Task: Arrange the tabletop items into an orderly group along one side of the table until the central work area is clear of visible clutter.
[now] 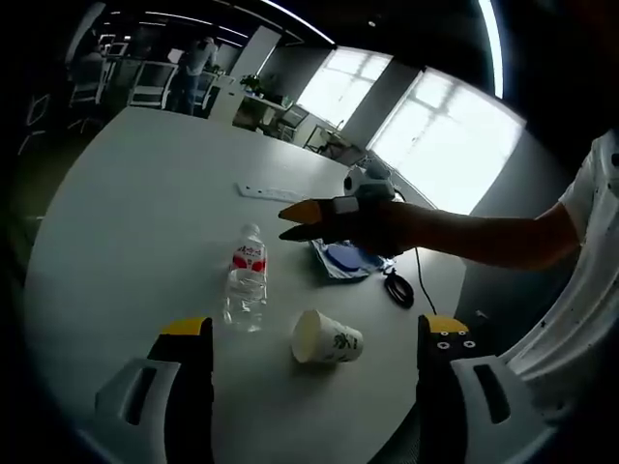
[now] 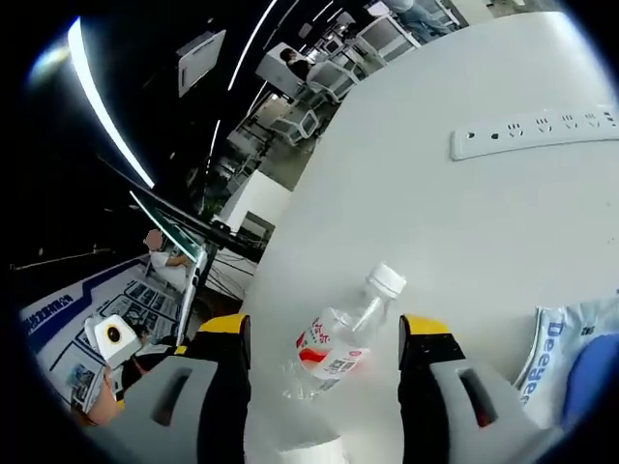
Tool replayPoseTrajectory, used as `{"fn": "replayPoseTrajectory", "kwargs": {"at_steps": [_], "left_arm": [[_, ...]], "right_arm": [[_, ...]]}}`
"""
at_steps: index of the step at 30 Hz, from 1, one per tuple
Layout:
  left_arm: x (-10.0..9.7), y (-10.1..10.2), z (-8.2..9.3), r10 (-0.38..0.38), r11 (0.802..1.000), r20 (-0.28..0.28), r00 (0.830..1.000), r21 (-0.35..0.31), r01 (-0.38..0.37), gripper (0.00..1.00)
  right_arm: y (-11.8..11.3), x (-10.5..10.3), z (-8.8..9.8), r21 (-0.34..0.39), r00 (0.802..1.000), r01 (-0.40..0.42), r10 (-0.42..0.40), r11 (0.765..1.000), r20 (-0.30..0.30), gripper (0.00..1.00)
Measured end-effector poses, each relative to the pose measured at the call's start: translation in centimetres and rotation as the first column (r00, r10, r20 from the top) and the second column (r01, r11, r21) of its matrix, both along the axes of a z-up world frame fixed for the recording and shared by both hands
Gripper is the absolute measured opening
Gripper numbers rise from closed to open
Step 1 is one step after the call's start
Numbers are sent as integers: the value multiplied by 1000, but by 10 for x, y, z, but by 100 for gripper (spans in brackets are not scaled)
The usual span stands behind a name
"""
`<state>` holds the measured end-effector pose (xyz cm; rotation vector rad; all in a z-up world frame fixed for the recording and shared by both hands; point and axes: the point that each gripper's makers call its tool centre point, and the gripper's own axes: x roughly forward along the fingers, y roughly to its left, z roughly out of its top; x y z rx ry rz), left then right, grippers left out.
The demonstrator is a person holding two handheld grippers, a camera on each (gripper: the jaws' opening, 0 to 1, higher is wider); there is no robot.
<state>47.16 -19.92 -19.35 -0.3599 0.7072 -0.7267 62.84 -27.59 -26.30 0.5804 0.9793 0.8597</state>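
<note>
A clear water bottle [image 1: 246, 282] with a red label and white cap sits on the white table [image 1: 145, 193]. A paper cup [image 1: 326, 338] lies on its side just right of it, mouth toward the bottle. My left gripper [image 1: 314, 327] is open near the table's front edge, with the cup ahead between its yellow-tipped jaws. My right gripper [image 1: 298, 220], orange-tipped, comes in from the right and hovers by the bottle's cap. In the right gripper view the bottle [image 2: 338, 343] lies framed between the jaws of the open right gripper [image 2: 326, 333], not touched.
A white power strip [image 1: 271, 193] [image 2: 532, 130] lies farther back on the table. A blue and white packet [image 1: 343, 261] [image 2: 571, 353] and a black cable [image 1: 397, 288] sit to the right. Chairs and desks stand beyond the far table edge.
</note>
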Motion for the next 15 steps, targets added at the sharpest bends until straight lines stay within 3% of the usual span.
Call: {"fn": "replayPoseTrajectory", "kwargs": {"at_steps": [15], "left_arm": [[5,1,-3,17,1000,11,1000,-24,-17,89]], "right_arm": [[4,16,-22,-22,987,95,-97,995,-131,49]]}}
